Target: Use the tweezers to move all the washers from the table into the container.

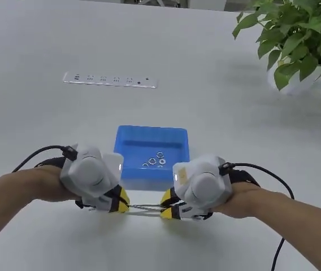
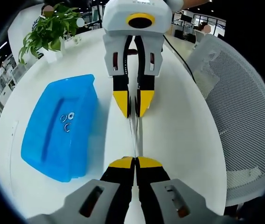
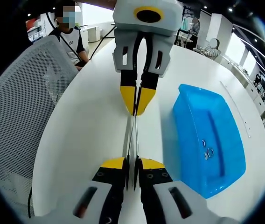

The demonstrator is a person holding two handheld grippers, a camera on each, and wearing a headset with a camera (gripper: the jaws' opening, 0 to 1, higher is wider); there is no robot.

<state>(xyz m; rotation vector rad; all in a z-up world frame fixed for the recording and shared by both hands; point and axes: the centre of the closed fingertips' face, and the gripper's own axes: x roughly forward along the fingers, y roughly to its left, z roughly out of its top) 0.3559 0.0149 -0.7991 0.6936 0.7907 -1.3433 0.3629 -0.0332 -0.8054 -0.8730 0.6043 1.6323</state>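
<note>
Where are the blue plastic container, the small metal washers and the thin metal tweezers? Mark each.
blue plastic container [image 1: 149,131]: head view, on its far rim.
small metal washers [image 1: 152,161]: head view, on one washer of the cluster inside the container.
thin metal tweezers [image 1: 144,208]: head view, on the bare middle span.

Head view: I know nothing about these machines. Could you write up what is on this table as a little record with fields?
Table: white, plain top
Container: blue tray, just beyond the tongs
Washers: small cluster lying inside the container
Tweezers: thin metal, spanning between the two tongs, one end in each
Left tongs: shut on the tweezers
Right tongs: shut on the tweezers
Power strip: flat on the table, far side, left of the container
Plant: leafy green, far right
</note>
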